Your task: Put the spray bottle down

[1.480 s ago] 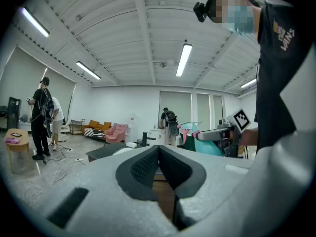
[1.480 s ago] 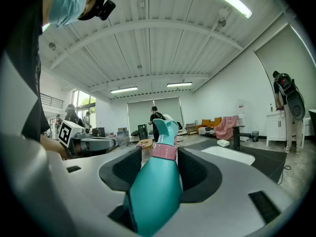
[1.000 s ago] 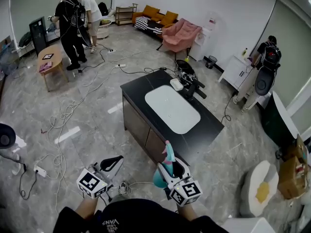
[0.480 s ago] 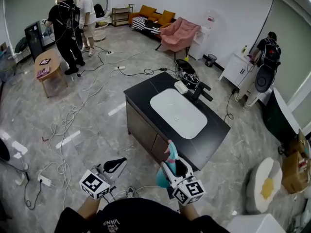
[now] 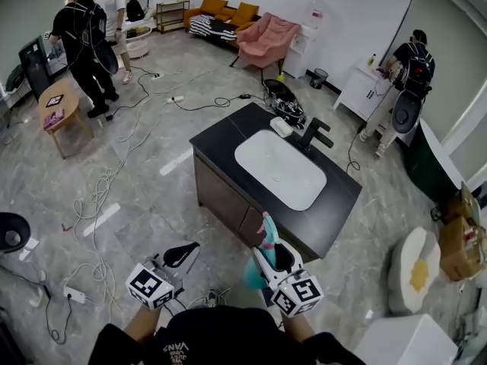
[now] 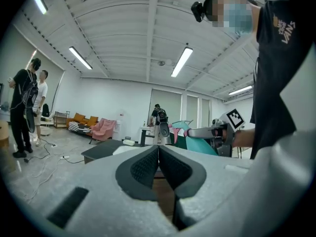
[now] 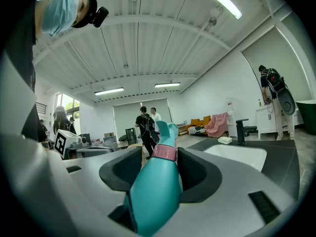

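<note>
The spray bottle [image 5: 263,241] is teal with a pink collar, and my right gripper [image 5: 271,250] is shut on its neck, nozzle pointing up and forward. In the right gripper view the bottle [image 7: 154,189] fills the gap between the dark pads [image 7: 121,171]. It hangs just off the near corner of a black counter [image 5: 221,139] with a white sink [image 5: 280,168] and a black faucet [image 5: 313,134]. My left gripper [image 5: 179,255] is over the floor to the left, shut, its pads [image 6: 143,166] touching with nothing between them. It sees the bottle [image 6: 203,145] to its right.
Cables [image 5: 103,192] trail over the grey floor left of the counter. Two people [image 5: 82,33] stand at the far left by a wooden table [image 5: 55,105]. Another person [image 5: 406,71] is at a white cabinet at the back right. Boxes [image 5: 460,238] sit by the right edge.
Both grippers and the view have moved forward toward the counter, whose near corner now lies close to the bottle. The grip on the bottle is unchanged.
</note>
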{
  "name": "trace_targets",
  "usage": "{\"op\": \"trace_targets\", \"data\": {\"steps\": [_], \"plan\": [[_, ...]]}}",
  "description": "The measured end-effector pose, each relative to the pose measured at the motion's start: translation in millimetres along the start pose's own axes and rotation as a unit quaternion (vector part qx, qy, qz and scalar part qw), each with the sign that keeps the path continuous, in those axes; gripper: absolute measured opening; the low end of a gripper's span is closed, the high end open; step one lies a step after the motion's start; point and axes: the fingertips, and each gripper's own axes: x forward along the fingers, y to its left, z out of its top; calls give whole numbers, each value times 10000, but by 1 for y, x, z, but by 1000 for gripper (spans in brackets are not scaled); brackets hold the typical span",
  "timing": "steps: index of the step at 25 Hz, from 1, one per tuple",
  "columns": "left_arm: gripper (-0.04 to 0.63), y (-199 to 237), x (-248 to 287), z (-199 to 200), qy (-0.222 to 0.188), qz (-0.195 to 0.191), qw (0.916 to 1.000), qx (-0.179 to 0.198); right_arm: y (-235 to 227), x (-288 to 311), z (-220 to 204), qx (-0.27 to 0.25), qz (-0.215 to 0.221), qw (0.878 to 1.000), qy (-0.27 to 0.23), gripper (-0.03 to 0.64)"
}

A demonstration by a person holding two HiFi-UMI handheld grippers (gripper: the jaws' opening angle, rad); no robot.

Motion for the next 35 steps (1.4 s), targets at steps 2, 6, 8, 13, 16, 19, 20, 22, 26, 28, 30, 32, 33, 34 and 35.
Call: {"op": "trace_targets", "data": {"steps": [2,6,8,13,16,19,20,22,26,28,30,32,33,34,35], "plan": [[19,3,5,-3,8,-77,10000,-37,-4,4,0,-9,-55,10000,39,230],[20,19,14,-7,47,-61,9999,-135,-17,23,1,-16,-82,10000,49,230],[20,32,18,-6,66,33,9998,-172,-22,38,4,-19,-26,10000,43,230],[19,66,43,1,93,157,9998,-115,-45,77,14,-57,144,9999,65,230],[20,86,68,7,143,212,9996,-102,-69,104,19,-46,186,9998,86,230],[20,108,96,15,148,240,9996,-14,-94,135,25,-71,301,9995,112,230],[20,117,105,18,136,258,9996,30,-102,146,27,-83,338,9993,114,230],[20,135,123,25,119,364,9993,46,-119,168,32,-112,422,9990,114,230],[20,164,158,33,100,545,9984,66,-151,207,41,-173,605,9979,129,230],[20,174,173,35,117,662,9977,20,-167,224,46,-203,671,9975,134,230],[20,183,183,35,130,768,9970,-5,-179,240,48,-256,759,9967,134,230],[20,192,189,32,149,867,9961,-13,-188,256,49,-328,819,9960,148,230],[20,195,192,32,161,890,9959,3,-192,263,49,-359,837,9957,155,230],[20,199,194,31,173,900,9958,25,-196,270,50,-386,854,9955,158,230],[20,203,195,31,183,923,9956,24,-200,276,50,-410,875,9952,158,230]]}}
